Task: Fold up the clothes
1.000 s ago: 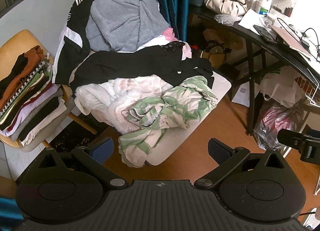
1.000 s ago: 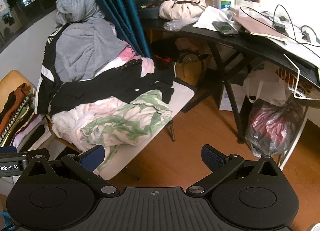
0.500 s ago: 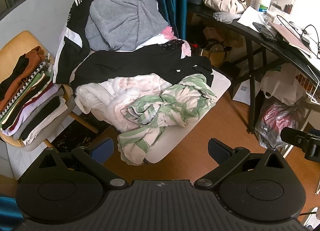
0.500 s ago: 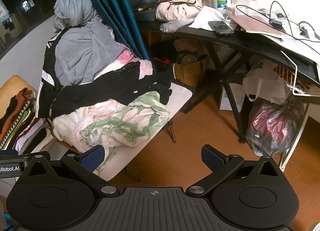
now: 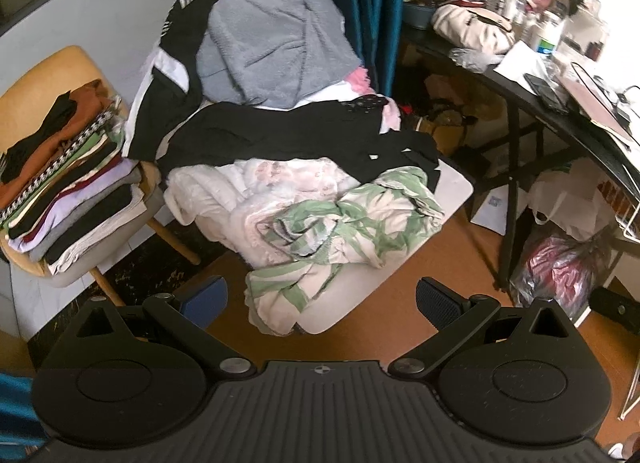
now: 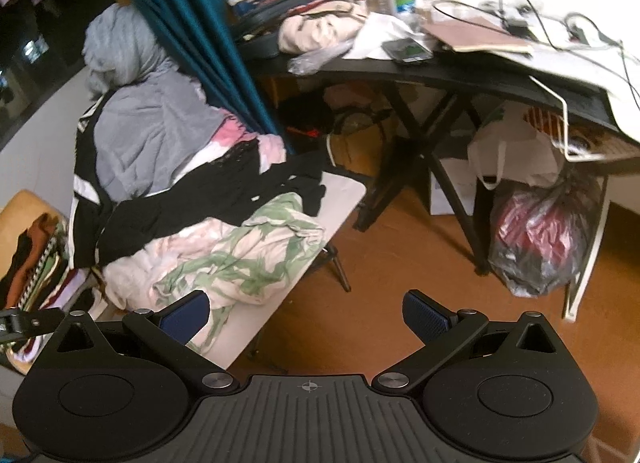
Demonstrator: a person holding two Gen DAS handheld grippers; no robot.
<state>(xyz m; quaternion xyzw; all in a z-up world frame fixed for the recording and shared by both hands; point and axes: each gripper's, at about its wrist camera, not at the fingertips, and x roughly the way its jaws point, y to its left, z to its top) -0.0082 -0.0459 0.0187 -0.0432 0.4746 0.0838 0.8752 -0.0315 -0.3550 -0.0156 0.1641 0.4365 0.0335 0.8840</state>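
Observation:
A heap of unfolded clothes lies on a small white table [image 5: 452, 191]: a green-and-cream patterned garment [image 5: 352, 231] in front, a pale pink one [image 5: 280, 183] beside it, a black garment [image 5: 288, 135] and a grey fleece [image 5: 272, 43] behind. The green garment also shows in the right wrist view [image 6: 248, 255]. A stack of folded clothes [image 5: 68, 179] sits on a yellow chair [image 5: 44, 71] at left. My left gripper [image 5: 320, 299] is open and empty, just short of the green garment's hanging edge. My right gripper [image 6: 304, 315] is open and empty, to the right of the heap.
A black desk [image 6: 420, 75] crowded with bottles, a phone, papers and cables stands at right. A teal curtain [image 6: 192, 31] hangs behind the heap. A plastic bag [image 6: 536, 239] and a white wire rack [image 6: 568, 151] sit under the desk. The floor is brown wood [image 6: 380, 263].
Both grippers have drifted slightly; the right wrist view has swung right and tilted, showing more of the desk. Both stay open and the clothes have not moved.

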